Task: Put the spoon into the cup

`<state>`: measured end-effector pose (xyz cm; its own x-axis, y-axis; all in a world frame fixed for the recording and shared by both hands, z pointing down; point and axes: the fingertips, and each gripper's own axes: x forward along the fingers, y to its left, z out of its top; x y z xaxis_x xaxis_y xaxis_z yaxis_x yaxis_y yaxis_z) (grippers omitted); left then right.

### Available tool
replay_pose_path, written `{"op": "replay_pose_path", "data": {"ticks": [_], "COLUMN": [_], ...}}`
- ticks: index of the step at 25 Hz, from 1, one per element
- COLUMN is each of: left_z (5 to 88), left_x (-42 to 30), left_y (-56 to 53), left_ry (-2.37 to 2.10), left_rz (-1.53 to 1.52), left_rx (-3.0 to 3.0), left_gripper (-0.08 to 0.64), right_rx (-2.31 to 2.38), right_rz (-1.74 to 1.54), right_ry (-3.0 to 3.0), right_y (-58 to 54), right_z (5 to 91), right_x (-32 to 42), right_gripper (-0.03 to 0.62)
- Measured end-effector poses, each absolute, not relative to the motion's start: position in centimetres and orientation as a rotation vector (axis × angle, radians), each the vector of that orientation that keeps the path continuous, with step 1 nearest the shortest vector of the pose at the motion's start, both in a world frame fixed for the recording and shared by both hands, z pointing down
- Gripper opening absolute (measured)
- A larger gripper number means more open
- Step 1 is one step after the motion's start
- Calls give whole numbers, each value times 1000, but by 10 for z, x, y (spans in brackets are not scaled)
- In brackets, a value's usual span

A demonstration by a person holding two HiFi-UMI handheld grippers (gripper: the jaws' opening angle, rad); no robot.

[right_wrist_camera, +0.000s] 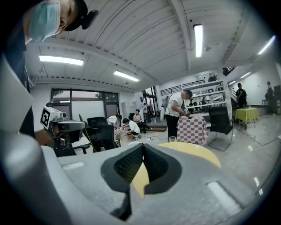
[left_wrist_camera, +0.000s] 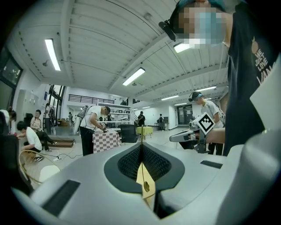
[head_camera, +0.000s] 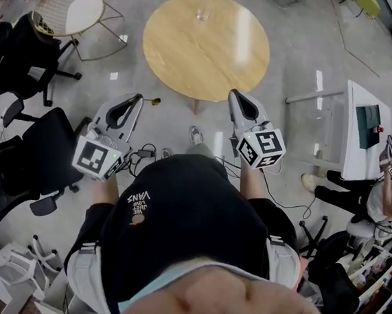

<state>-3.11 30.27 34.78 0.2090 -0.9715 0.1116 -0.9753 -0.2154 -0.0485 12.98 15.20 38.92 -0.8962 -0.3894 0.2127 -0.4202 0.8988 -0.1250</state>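
Qty per item, head view unless noted:

- Tools: 2, i.e. left tool and right tool, approx. 6 o'clock of the round surface.
- Round surface: 1.
- Cup: 1, clear, near the 12 o'clock edge of the round surface.
- Spoon: 1, at the left tool tip.
- Wire chair: 1, white seat, 10 o'clock.
- Black office chairs: min. 2, 9 o'clock side; exact qty can't be told.
- White surface: 1, 3 o'clock.
- Checkered surface: 1, right gripper view.
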Motion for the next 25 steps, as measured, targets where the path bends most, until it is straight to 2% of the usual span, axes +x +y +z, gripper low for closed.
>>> {"op": "replay_pose_path", "data": {"ticks": [25], "left_z": [359], "left_x": [-12], "left_y": [152], "left_ry": [-2097], "left_rz": [182], "left_rx": [2161], "left_gripper": [11], "right_rx": [361], "right_rz": [251], "right_ry": [-2902], "right_y": [-21], "right_z": [403], "right_x": [116], "right_gripper": [-2]}}
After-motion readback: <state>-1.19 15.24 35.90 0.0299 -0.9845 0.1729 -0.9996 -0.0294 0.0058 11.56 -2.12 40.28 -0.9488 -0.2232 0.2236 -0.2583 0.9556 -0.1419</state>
